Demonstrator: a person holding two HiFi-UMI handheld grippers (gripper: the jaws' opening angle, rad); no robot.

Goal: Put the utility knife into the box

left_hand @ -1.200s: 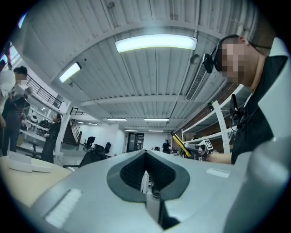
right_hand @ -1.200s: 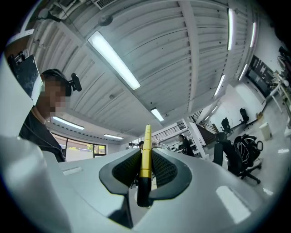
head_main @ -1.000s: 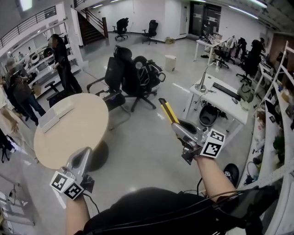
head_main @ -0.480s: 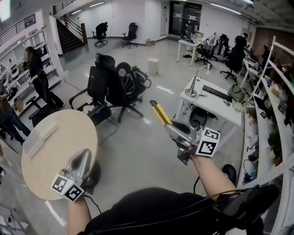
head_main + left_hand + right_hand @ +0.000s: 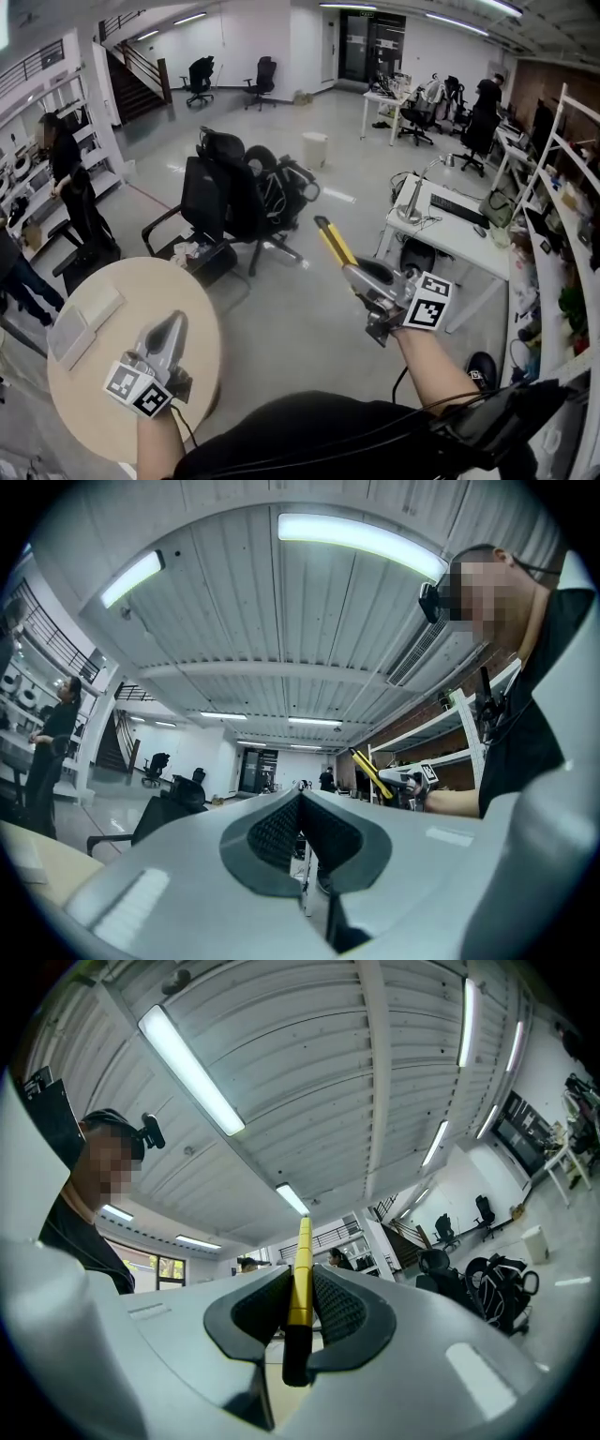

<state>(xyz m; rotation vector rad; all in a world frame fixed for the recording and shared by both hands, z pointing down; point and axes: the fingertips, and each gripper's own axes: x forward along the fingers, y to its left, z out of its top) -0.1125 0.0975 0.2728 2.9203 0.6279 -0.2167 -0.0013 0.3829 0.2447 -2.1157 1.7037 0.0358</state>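
Note:
A yellow utility knife [image 5: 335, 242] sticks up and away from my right gripper [image 5: 356, 275], which is shut on its dark lower end. In the right gripper view the knife [image 5: 300, 1274] stands clamped between the ribbed pads [image 5: 339, 1309], pointing at the ceiling. My left gripper [image 5: 169, 330] hovers over the round beige table [image 5: 178, 291]; in its own view the jaws [image 5: 301, 797] meet with nothing between them. A flat whitish box [image 5: 82, 319] lies on the table's left side, left of that gripper. The knife [image 5: 370, 772] also shows far off in the left gripper view.
Black office chairs [image 5: 230, 192] stand bunched on the grey floor beyond the table. A white desk [image 5: 450, 220] with a keyboard is at the right, with shelving [image 5: 562, 178] past it. A person [image 5: 70, 183] stands at the left. A white bin [image 5: 316, 148] sits farther back.
The view has swung, so the round table now lies lower and nearer, under my left gripper. Both grippers keep their places in the view, and the knife stays gripped.

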